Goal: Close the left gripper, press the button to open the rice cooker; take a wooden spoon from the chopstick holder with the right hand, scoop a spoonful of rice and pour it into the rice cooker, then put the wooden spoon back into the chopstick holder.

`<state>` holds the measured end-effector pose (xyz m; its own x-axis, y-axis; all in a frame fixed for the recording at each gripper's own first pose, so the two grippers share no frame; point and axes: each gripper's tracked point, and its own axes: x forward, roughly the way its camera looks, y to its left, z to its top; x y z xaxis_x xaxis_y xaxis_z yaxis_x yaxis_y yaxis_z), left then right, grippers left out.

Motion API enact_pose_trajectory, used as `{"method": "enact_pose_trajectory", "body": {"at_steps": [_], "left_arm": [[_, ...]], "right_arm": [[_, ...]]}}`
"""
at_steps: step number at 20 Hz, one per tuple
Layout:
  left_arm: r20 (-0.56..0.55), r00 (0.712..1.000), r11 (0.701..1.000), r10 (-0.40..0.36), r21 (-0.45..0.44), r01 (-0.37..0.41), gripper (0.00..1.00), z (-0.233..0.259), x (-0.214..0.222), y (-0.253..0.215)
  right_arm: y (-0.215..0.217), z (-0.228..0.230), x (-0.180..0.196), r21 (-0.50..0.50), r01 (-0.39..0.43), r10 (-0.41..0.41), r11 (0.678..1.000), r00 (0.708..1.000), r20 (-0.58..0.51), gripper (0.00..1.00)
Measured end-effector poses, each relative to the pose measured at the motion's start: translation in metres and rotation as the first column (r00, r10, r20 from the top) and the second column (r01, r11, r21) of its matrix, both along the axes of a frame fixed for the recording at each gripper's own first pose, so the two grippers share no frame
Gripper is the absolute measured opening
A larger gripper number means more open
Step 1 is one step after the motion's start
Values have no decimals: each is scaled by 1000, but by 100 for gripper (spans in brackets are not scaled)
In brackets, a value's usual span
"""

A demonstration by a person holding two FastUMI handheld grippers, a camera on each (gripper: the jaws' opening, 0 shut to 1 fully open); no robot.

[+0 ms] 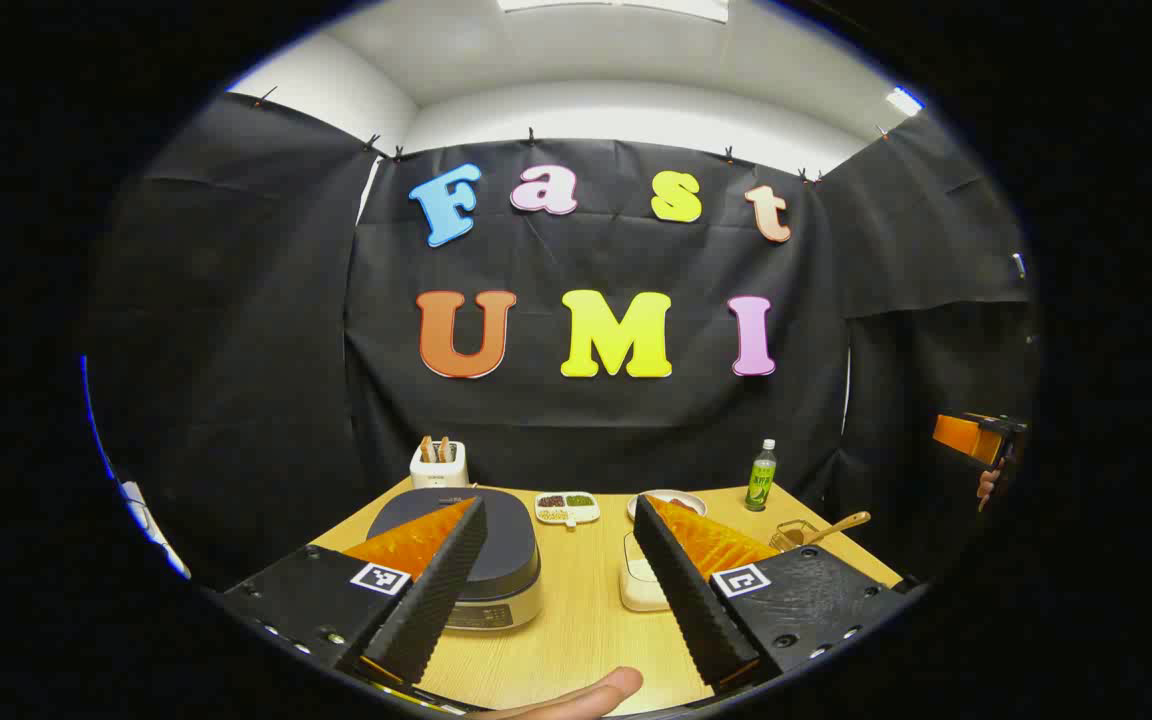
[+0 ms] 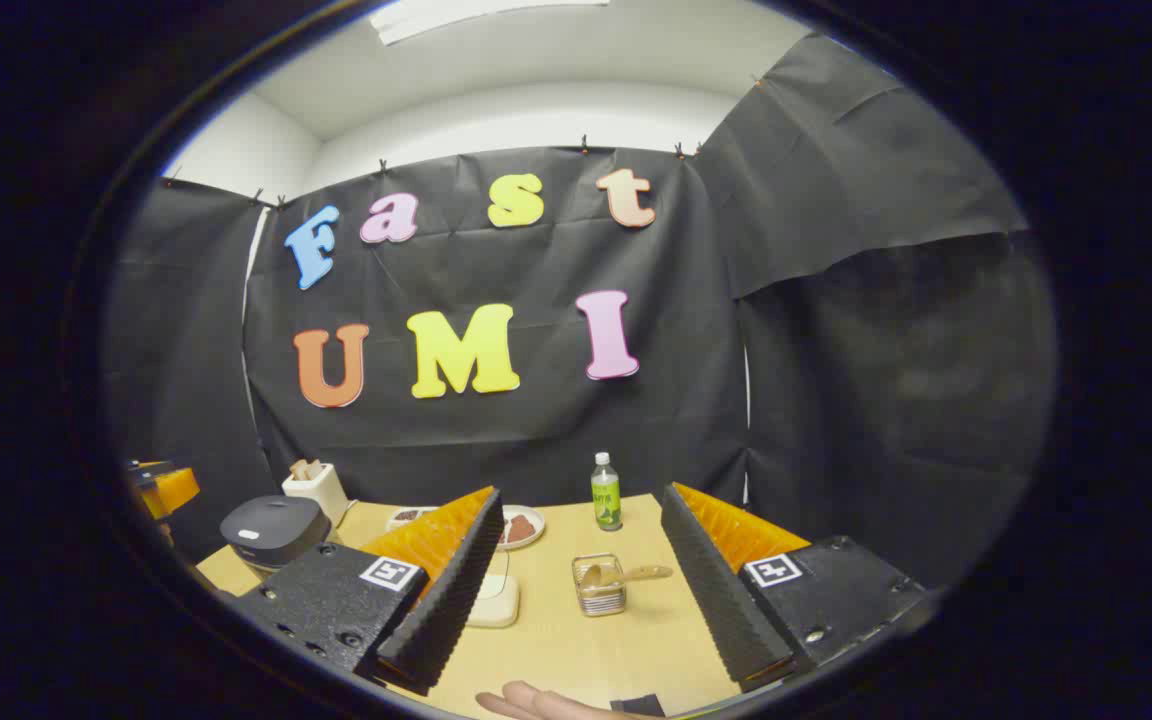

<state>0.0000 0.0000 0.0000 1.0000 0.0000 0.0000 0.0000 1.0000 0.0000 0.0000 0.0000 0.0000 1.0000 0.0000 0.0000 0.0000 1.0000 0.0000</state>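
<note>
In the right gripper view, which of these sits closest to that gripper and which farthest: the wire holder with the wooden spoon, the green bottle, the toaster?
1. Wire holder with the wooden spoon: nearest, straight ahead of the open right gripper.
2. Green bottle: farther back, near the table's far edge.
3. Toaster: farthest, in the far left corner by the wall.

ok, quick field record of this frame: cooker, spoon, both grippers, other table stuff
rice cooker: lid shut, left part of the wooden table
wooden spoon: in the chopstick holder, handle leaning out
left gripper: open, empty, above the table before the cooker
right gripper: open, empty, pointed toward the holder
green bottle: upright at the table's back edge
toaster: behind the cooker
task stage: nothing pressed or picked up yet
</note>
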Motion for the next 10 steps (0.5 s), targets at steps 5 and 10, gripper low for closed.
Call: {"method": "enact_pose_trajectory", "body": {"at_steps": [5, 10], "left_arm": [[2, 1000, 1000, 11, 23, -11, 94, -5, 3, 4], [12, 1000, 1000, 11, 19, -11, 94, -2, 2, 4]], "right_arm": [[-11, -1, 0, 0, 7, -7, 1000, 1000, 3, 100], [-4, -1, -6, -8, -19, 19, 1000, 1000, 10, 100]]}}
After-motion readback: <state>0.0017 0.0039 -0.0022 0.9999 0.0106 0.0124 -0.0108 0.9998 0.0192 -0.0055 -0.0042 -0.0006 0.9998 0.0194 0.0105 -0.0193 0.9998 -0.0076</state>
